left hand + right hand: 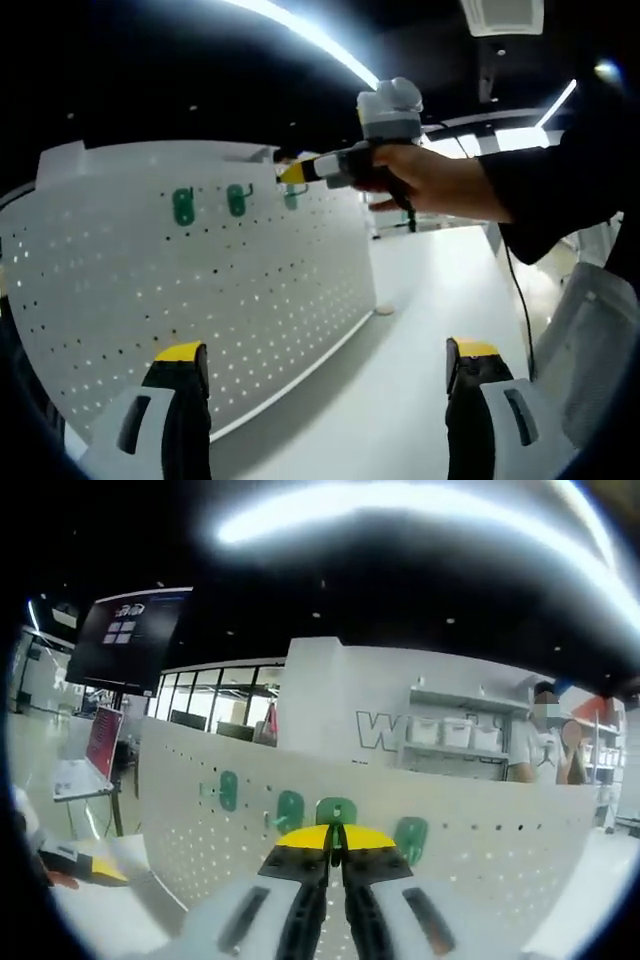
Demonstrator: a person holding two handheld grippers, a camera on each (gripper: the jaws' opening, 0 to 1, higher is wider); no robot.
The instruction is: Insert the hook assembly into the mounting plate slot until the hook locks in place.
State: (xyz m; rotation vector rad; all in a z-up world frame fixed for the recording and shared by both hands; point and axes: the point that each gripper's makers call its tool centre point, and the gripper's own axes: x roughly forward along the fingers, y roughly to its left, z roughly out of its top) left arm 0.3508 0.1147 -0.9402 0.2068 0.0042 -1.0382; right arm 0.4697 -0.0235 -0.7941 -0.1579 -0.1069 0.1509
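The right claw (337, 842) is pressed up against the top edge of the white pegboard (480, 850), its yellow-tipped jaws closed together with no gap between them. Four green hooks hang along the board: one far left (228, 790), one nearer (290, 810), one right behind the jaw tips (336, 810), one to the right (411, 838). Low at the left edge, another yellow-tipped claw (85, 865) pokes in.

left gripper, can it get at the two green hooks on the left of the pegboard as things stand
Probably yes. The left gripper is open and faces the pegboard; nothing lies between its jaws and the two green hooks. The right gripper, held by a hand, works further right.
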